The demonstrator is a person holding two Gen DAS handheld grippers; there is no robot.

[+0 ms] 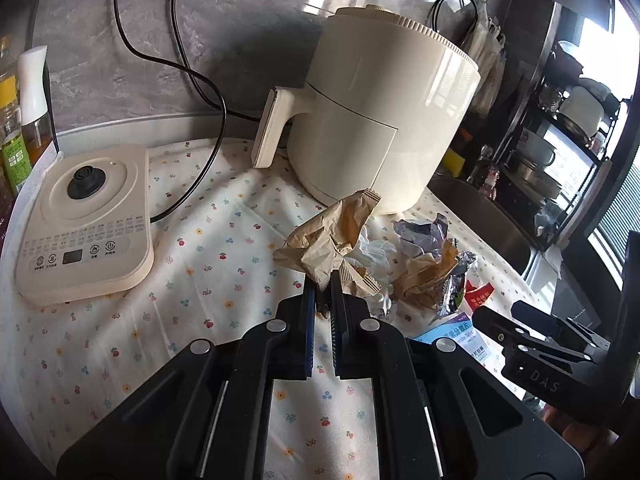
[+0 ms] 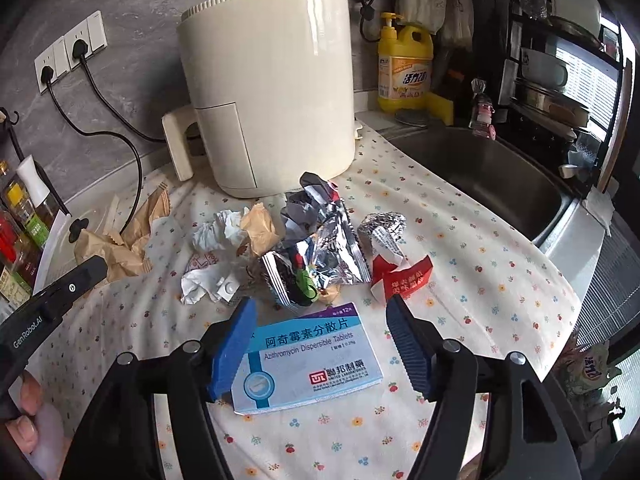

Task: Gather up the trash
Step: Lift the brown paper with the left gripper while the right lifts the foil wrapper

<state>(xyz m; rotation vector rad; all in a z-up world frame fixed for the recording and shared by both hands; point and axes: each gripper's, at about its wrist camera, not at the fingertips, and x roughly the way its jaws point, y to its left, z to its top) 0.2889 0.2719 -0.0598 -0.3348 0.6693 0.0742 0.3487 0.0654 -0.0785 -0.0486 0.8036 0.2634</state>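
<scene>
Progress: early, as I judge it; most of the trash lies loose on the floral cloth (image 2: 460, 280), and no bin shows in either view.
Left gripper (image 1: 322, 280): jaws nearly together, pinching a crumpled brown paper wrapper (image 1: 320, 240) by its near edge; the rest sticks up beyond the tips toward 12 o'clock.
Right gripper (image 2: 320, 320): jaws wide apart, holding nothing; the tablet box (image 2: 308, 356) lies flat between its blue pads (image 2: 234, 348), and the left pad may just touch the box, hard to tell.
Left to gather: foil wrappers (image 2: 328, 248) at 12 o'clock from the box, white tissue (image 2: 218, 232) at 11, red packet (image 2: 400, 278) at 1.
Look of trash: crushed, light, shiny foil, creased paper; the box is blue-and-white, intact.
Behind: cream air fryer (image 2: 264, 80) at 12 o'clock.
</scene>
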